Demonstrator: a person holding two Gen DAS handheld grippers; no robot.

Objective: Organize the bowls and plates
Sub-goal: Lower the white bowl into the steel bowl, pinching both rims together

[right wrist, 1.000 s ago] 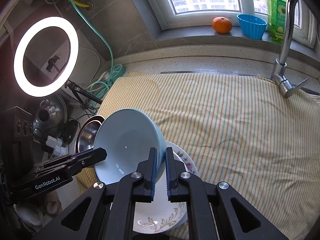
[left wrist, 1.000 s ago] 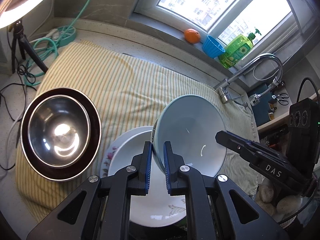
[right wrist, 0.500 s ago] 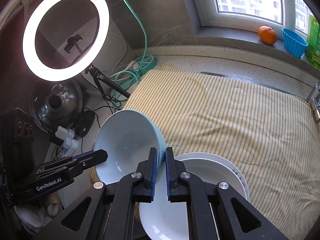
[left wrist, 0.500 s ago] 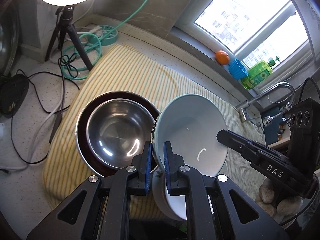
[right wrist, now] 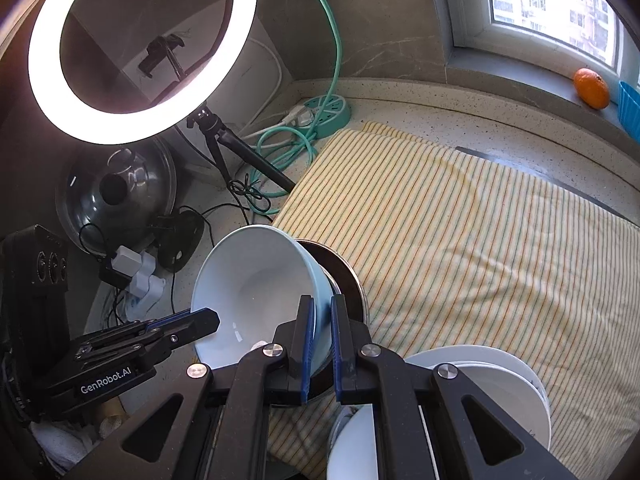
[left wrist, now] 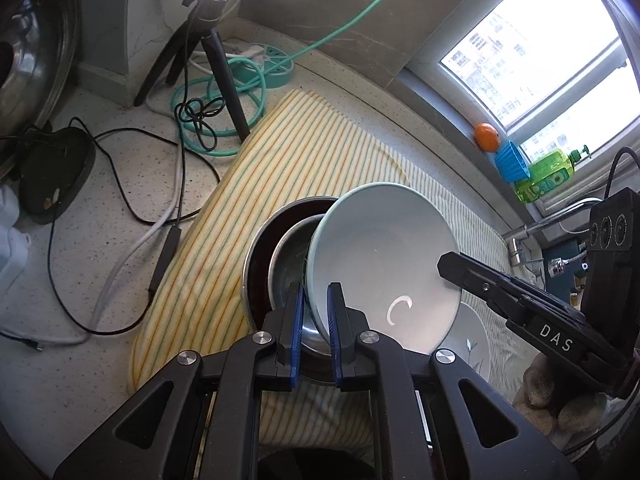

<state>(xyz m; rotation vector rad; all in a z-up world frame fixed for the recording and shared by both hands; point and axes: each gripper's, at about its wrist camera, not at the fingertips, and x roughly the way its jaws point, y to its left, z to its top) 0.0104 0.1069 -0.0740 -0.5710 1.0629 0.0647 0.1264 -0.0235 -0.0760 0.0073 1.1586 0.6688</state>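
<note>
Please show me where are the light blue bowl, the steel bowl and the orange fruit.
light blue bowl (left wrist: 380, 264): left wrist view, inner wall.
steel bowl (left wrist: 290, 256): left wrist view, visible inner side.
orange fruit (right wrist: 591, 88): right wrist view, middle of peel.

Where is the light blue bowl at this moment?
In both wrist views the light blue bowl is central, held tilted by the left gripper and right gripper over the nested metal bowls.

Ring light (right wrist: 140, 52) — orange (right wrist: 591, 88) — striped cloth (right wrist: 460, 232).
</note>
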